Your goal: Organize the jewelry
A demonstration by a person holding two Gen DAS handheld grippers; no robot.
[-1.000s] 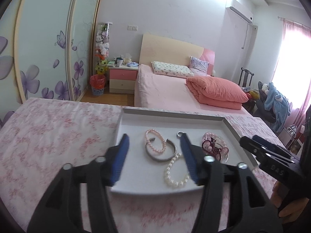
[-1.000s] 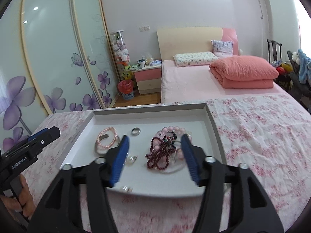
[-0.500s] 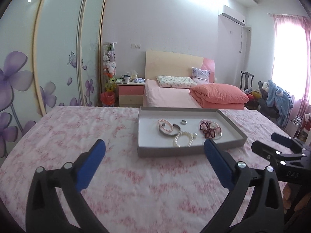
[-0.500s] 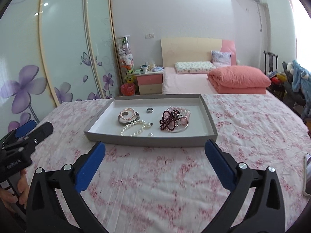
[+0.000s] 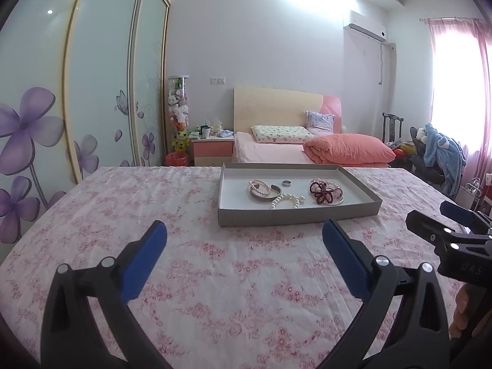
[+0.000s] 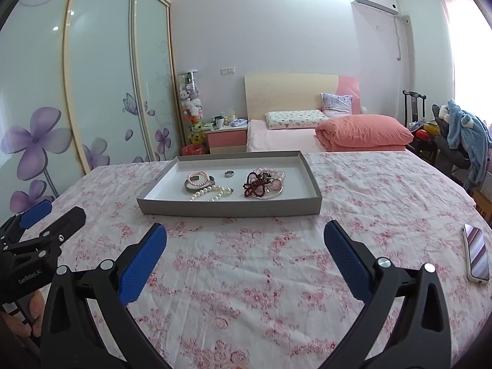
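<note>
A shallow grey tray (image 5: 295,215) (image 6: 227,207) sits on the pink floral tablecloth. In it lie a pink bead bracelet (image 5: 259,186) (image 6: 198,176), a silver bangle (image 5: 267,194) (image 6: 196,184), a white pearl bracelet (image 5: 287,201) (image 6: 212,192), a small silver ring (image 5: 286,183) (image 6: 229,173) and a tangle of dark red and pink beads (image 5: 326,190) (image 6: 264,183). My left gripper (image 5: 244,246) is open and empty, well short of the tray. My right gripper (image 6: 246,247) is open and empty, also short of the tray.
A phone (image 6: 476,253) lies on the cloth at the right. The right gripper also shows in the left wrist view (image 5: 449,233); the left gripper shows in the right wrist view (image 6: 40,233). A bed (image 5: 276,153), a nightstand (image 5: 212,150) and wardrobe doors stand behind the table.
Both grippers have pulled back from over the tray and opened wide. The jewelry stays in the tray.
</note>
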